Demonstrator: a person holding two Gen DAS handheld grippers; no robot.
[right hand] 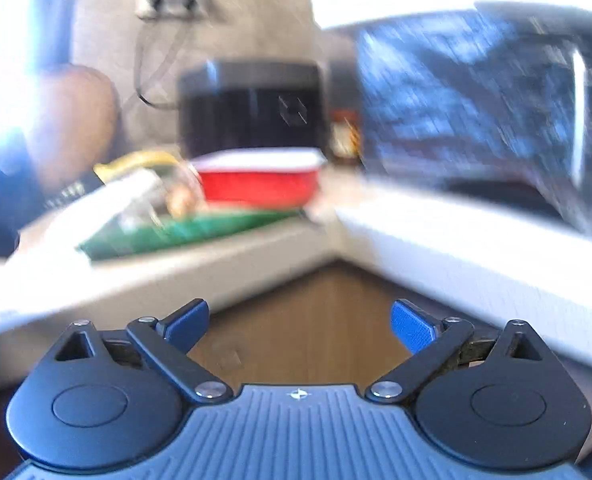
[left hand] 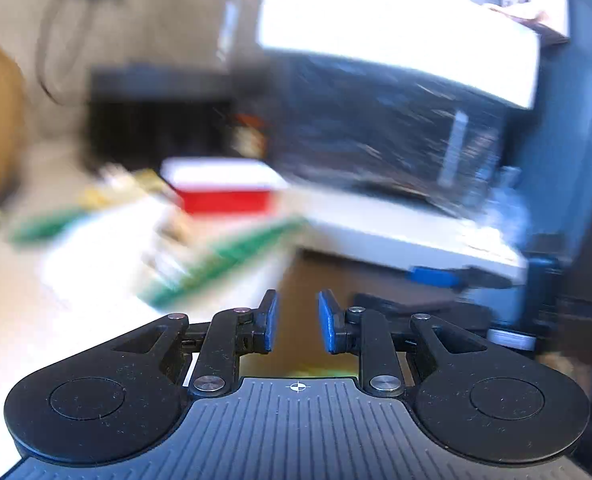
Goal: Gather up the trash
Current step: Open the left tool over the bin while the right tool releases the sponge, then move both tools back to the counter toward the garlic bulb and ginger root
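Observation:
Both views are blurred by motion. A pile of trash lies on the white counter: a green wrapper [left hand: 232,256] [right hand: 184,232], yellowish and whitish scraps [left hand: 116,188] [right hand: 136,160], and a red box with a white lid [left hand: 224,188] [right hand: 260,178]. My left gripper [left hand: 297,322] hangs in front of the counter's edge, its blue pads a narrow gap apart with nothing between them. My right gripper [right hand: 299,326] stands wide open and empty over the brown floor, short of the counter.
A black boxy appliance [left hand: 156,116] [right hand: 252,108] stands at the wall behind the trash, with cables above it. A large dark appliance with a white top [left hand: 395,120] [right hand: 475,112] fills the right. The L-shaped counter [right hand: 435,248] wraps around brown floor [right hand: 315,332].

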